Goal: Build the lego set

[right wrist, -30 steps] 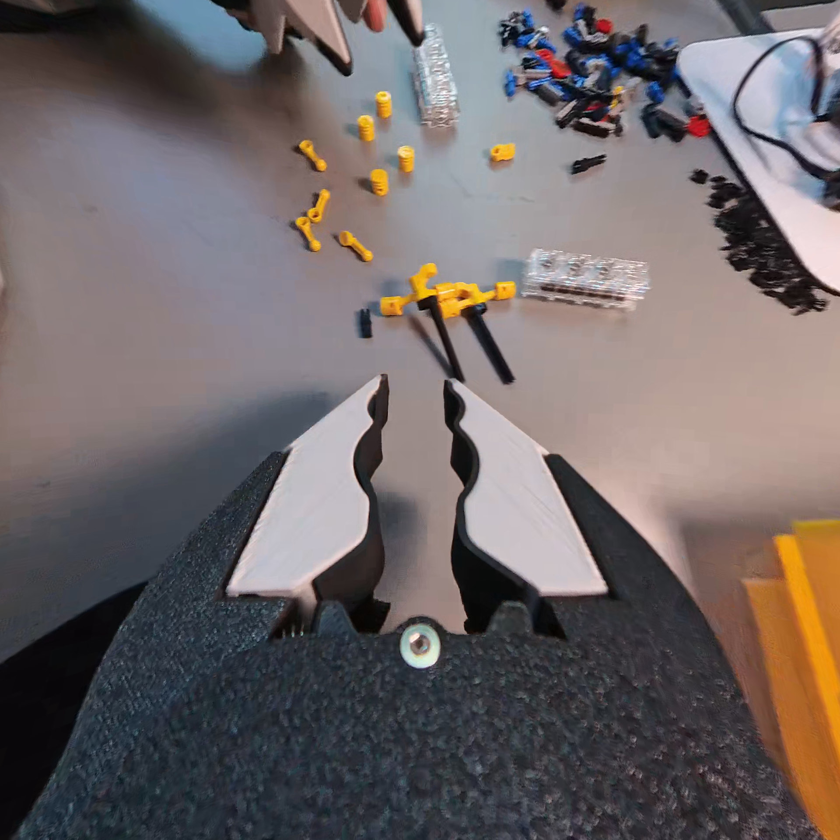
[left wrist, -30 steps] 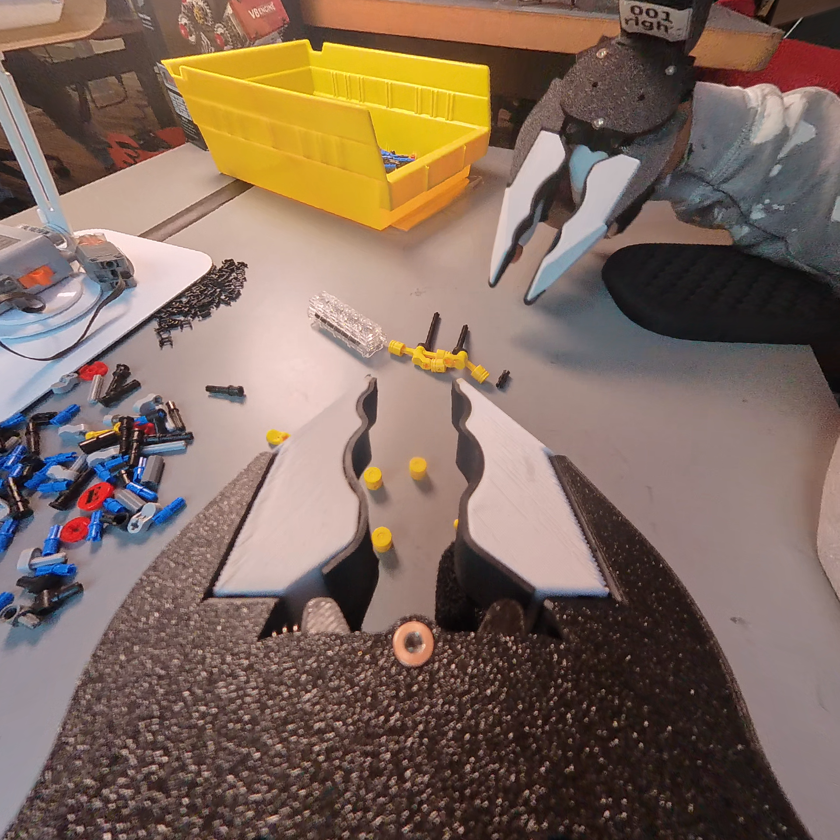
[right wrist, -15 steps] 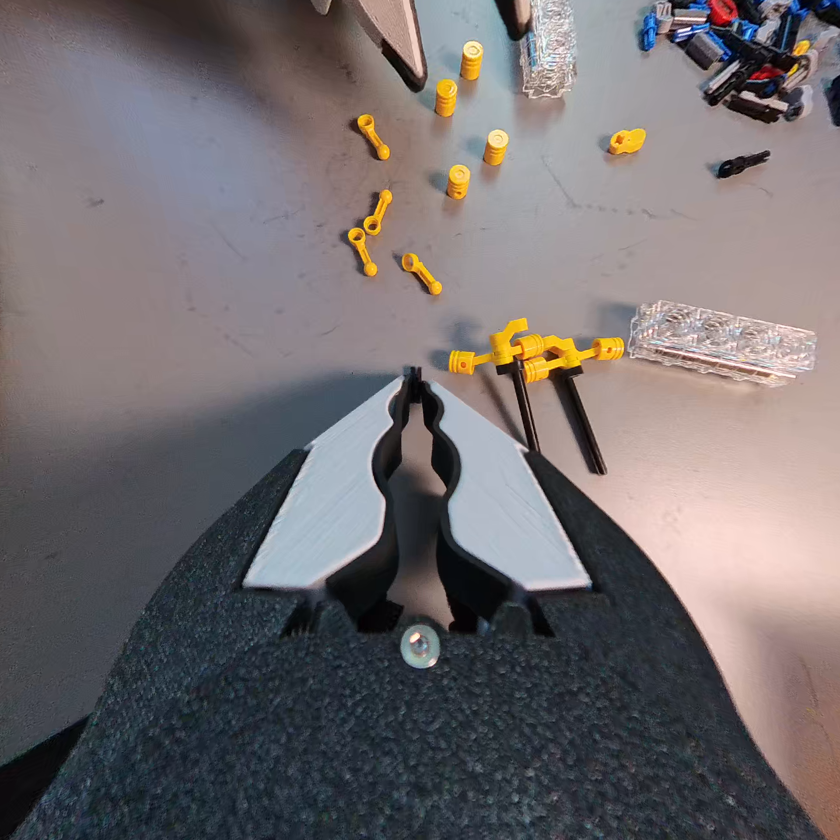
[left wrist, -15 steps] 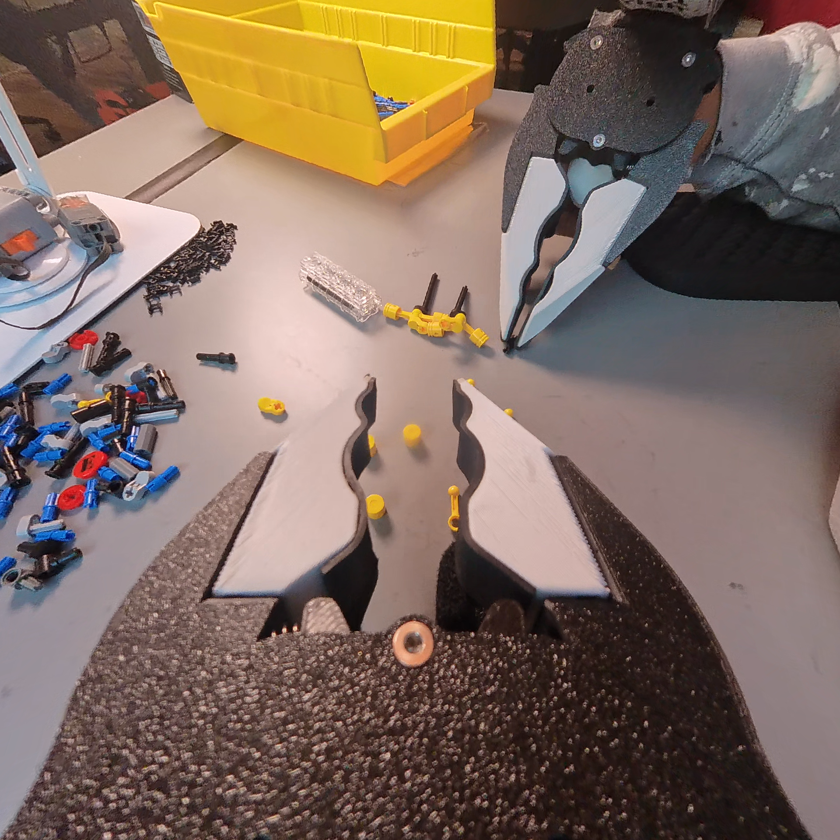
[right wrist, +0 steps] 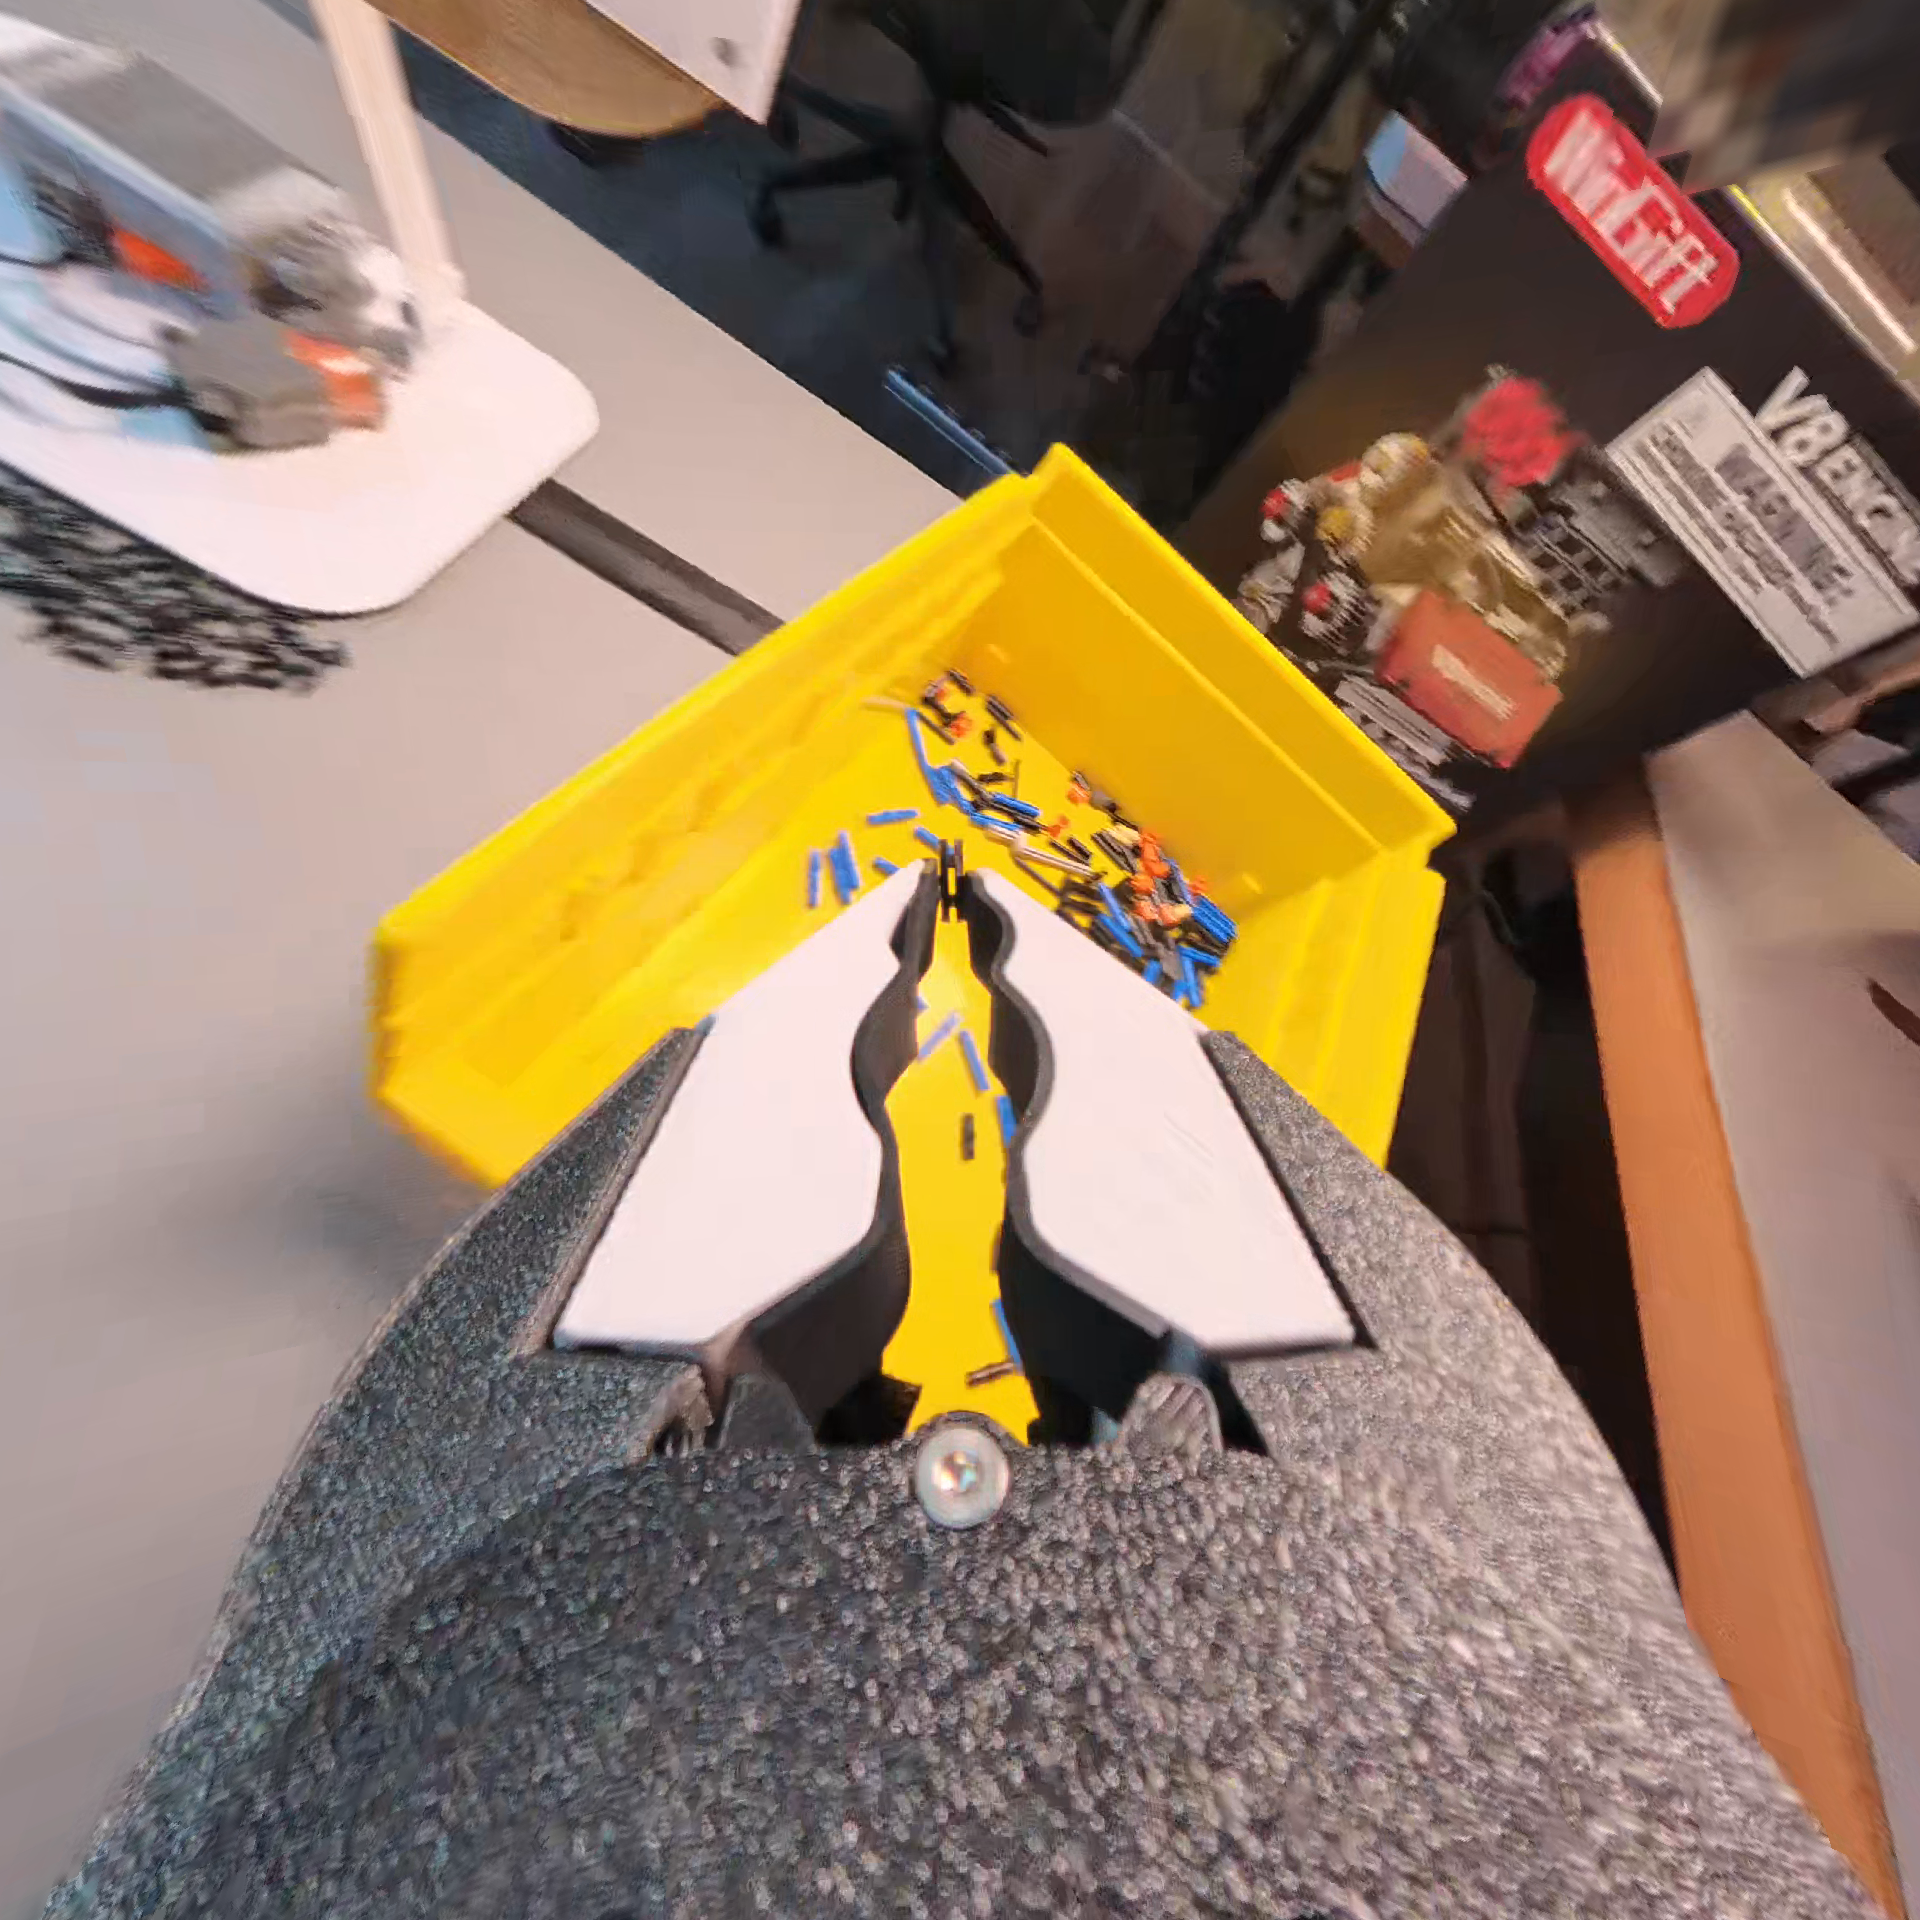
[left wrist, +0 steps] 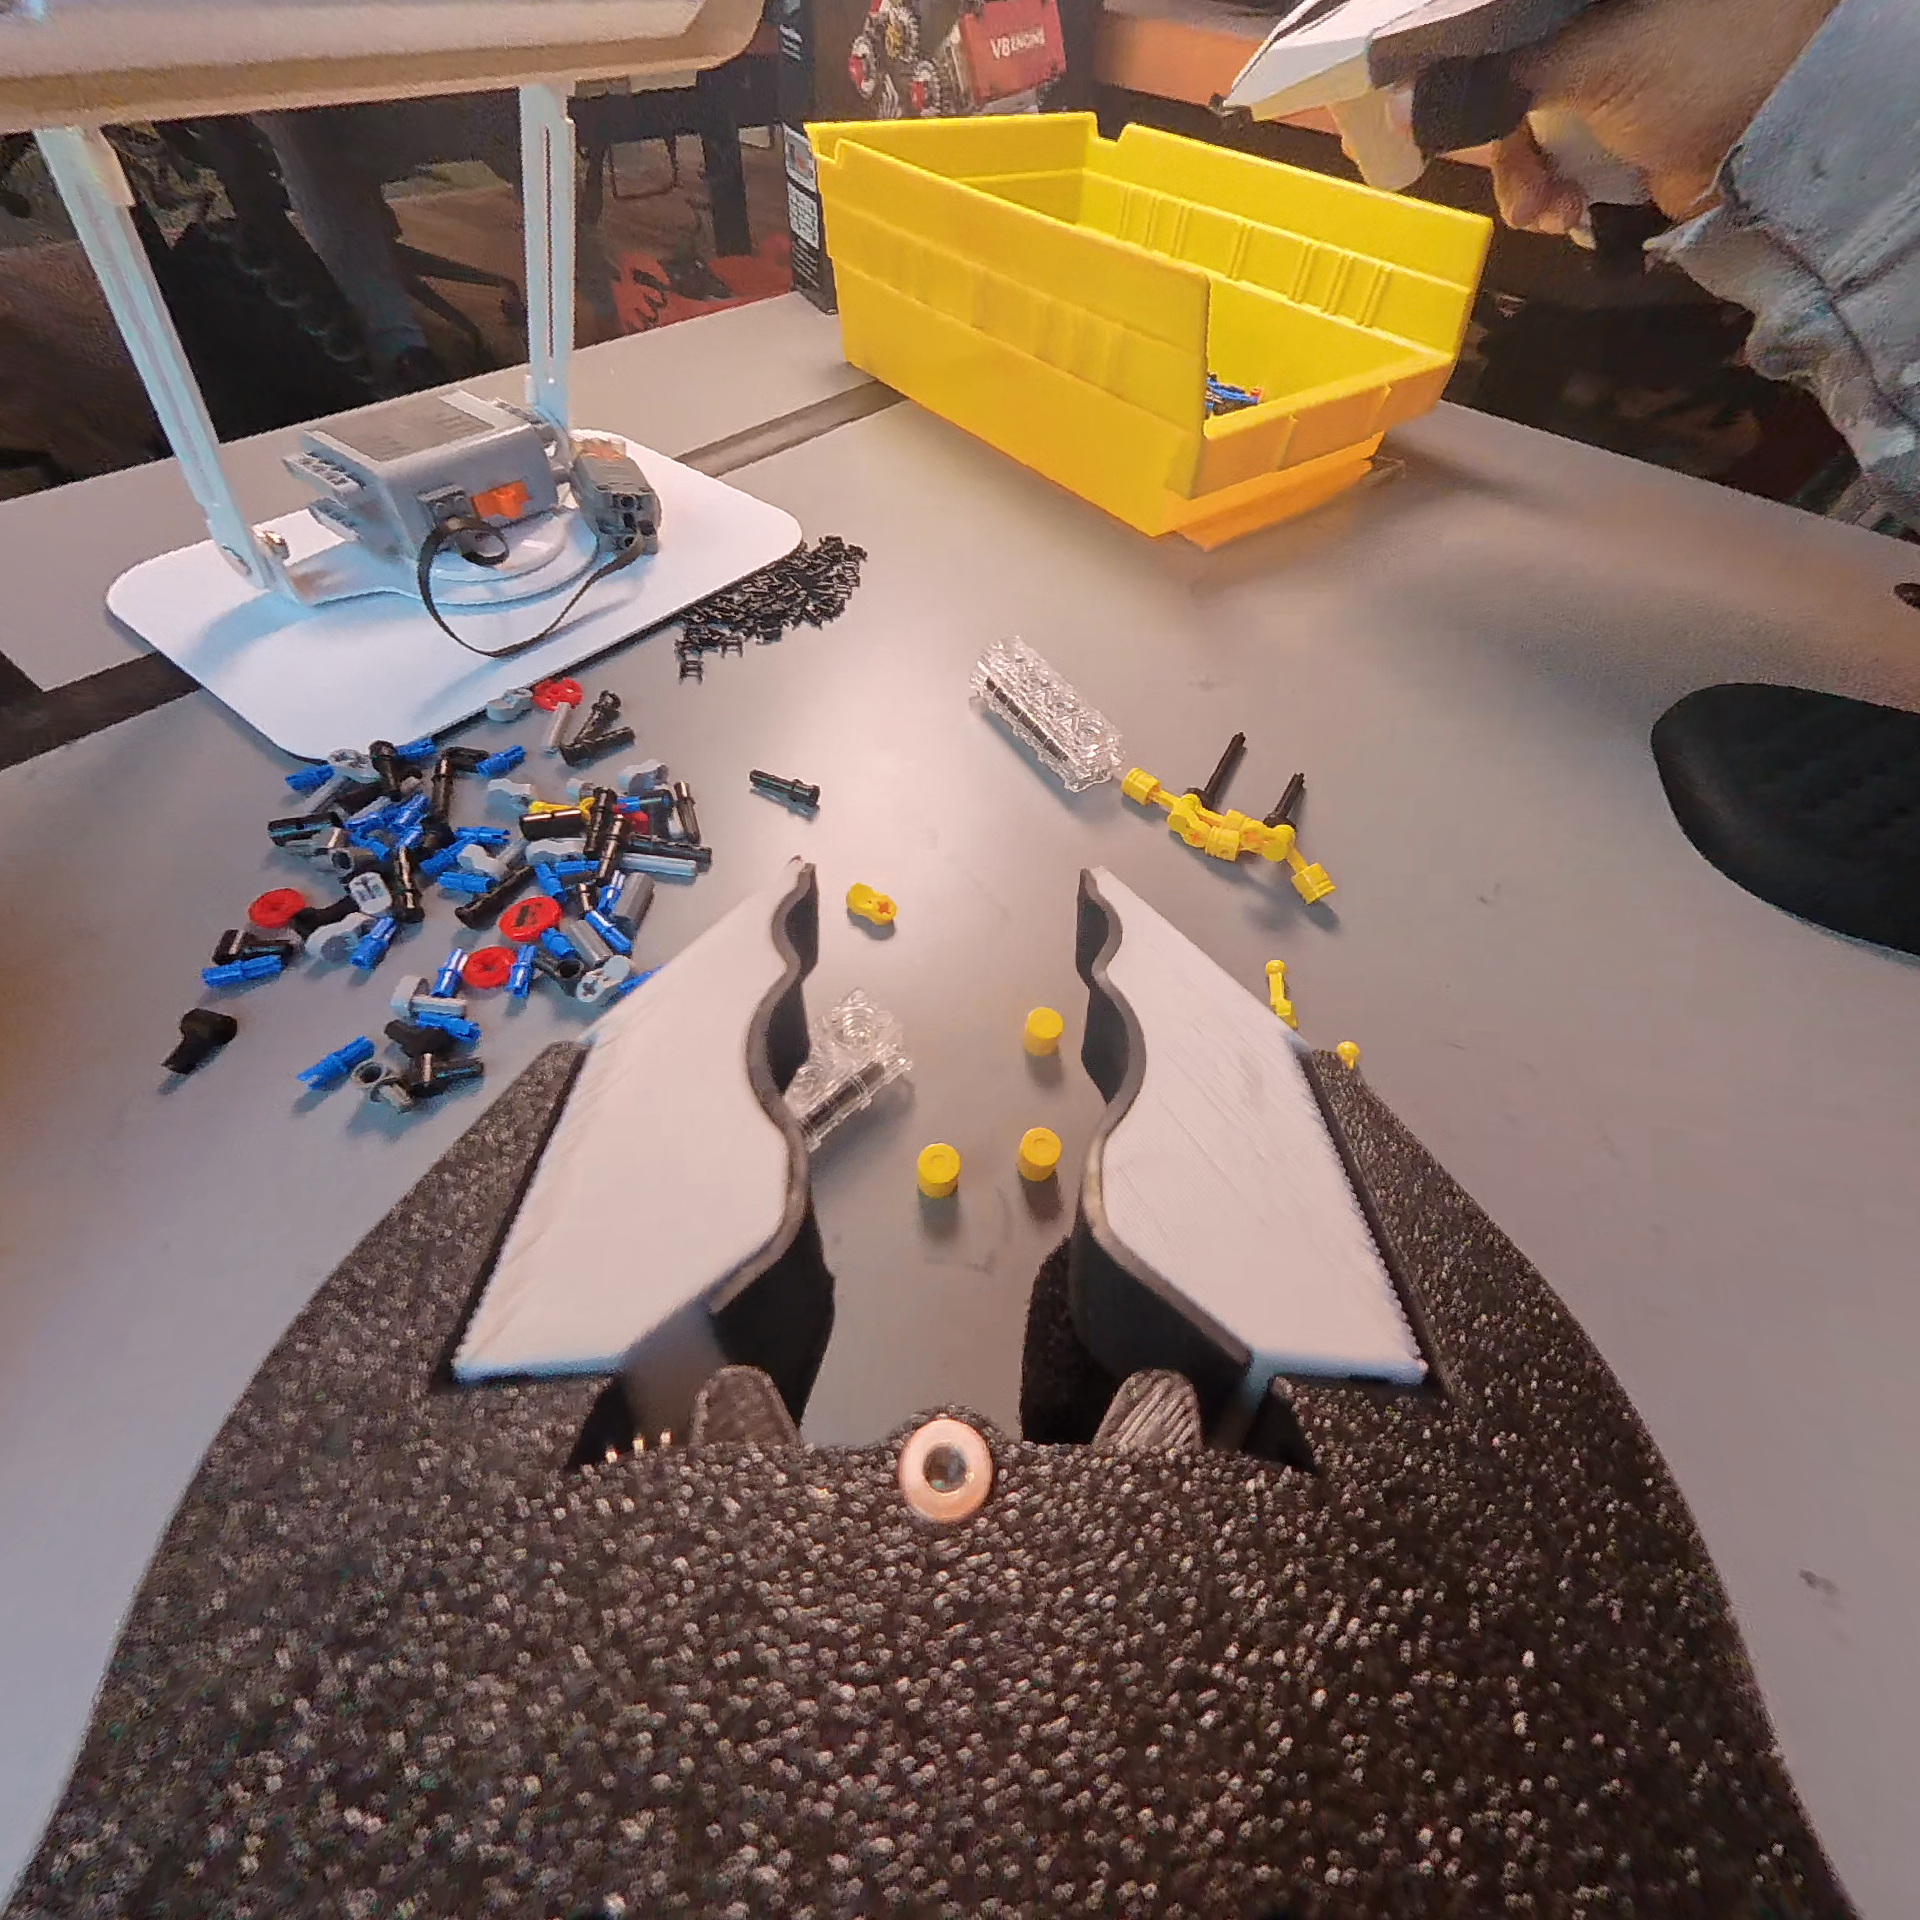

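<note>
A second ago the right gripper (right wrist: 948, 883) hung open above the grey table (left wrist: 1455, 644), its tips over the yellow crank piece (left wrist: 1226, 831); half a second ago it had dropped and pinched a small black pin (right wrist: 948, 891) lying just beside that piece. Now it is raised over the yellow bin (right wrist: 1195, 665), clenched on the pin, which sticks out between the very tips. The bin floor below and ahead of the tips holds a scatter of blue, black and orange pins. In the left wrist view, only a corner of this gripper shows at the top right, above the bin's far end, with the person's hand (left wrist: 1621, 114) around it.

The left gripper (left wrist: 943, 888) has spread its fingers wider than before and holds nothing. Between them on the table lie three yellow round studs (left wrist: 1042, 1031) and a clear brick (left wrist: 847, 1060), the brick partly hidden under the left finger. A yellow connector (left wrist: 871, 906) sits just past the left fingertip. The crank piece, with two black axles standing up from it, rests ahead and right, touching a longer clear block (left wrist: 1044, 712). A pile of blue, black and red parts (left wrist: 468, 883) lies to the left.
</note>
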`<state>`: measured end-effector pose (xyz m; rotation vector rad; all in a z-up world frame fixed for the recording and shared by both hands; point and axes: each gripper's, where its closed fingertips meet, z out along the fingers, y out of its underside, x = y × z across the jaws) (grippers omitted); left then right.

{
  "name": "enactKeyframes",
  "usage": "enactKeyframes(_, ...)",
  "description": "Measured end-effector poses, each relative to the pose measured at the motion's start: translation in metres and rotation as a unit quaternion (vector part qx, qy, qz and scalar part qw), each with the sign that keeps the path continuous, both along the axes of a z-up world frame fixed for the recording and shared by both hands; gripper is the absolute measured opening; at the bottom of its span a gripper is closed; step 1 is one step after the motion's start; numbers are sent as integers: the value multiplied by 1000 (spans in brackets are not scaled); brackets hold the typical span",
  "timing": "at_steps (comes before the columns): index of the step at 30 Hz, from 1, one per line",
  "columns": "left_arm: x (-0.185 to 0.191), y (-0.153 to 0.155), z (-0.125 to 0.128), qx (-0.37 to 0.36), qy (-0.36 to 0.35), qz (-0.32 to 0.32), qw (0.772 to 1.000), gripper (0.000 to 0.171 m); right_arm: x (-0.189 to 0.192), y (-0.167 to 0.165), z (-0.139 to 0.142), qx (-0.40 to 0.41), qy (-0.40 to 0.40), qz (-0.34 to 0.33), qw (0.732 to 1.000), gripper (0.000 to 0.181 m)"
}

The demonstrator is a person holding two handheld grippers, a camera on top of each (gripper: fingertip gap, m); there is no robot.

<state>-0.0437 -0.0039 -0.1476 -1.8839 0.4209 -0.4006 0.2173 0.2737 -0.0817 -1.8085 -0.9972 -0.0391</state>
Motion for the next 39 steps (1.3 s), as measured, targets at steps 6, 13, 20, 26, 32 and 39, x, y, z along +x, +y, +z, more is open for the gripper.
enactKeyframes(6, -5, 0, 3, 9, 7, 8, 1000, 50, 29, 52, -19, 17, -7, -98, 995, 26)
enactKeyframes(13, -9, 2, -1, 4, 2, 14, 1000, 50, 6, 28, 5, 62, 73, -34, 995, 34)
enactKeyframes(20, -15, 6, -5, 1, -1, 27, 1000, 50, -45, -47, 28, 95, 140, 107, 980, 32)
enactKeyframes(26, -35, 13, -12, -7, 28, 65, 997, 50, -92, -128, 20, 51, 263, 211, 940, 30)
enactKeyframes(32, -59, 23, -17, -25, 20, 103, 994, 48, -137, -169, -21, -41, 251, 286, 924, 33)
enactKeyframes(39, -91, 28, -31, -52, 56, 156, 985, 48, -141, -177, -34, -66, 259, 299, 916, 34)
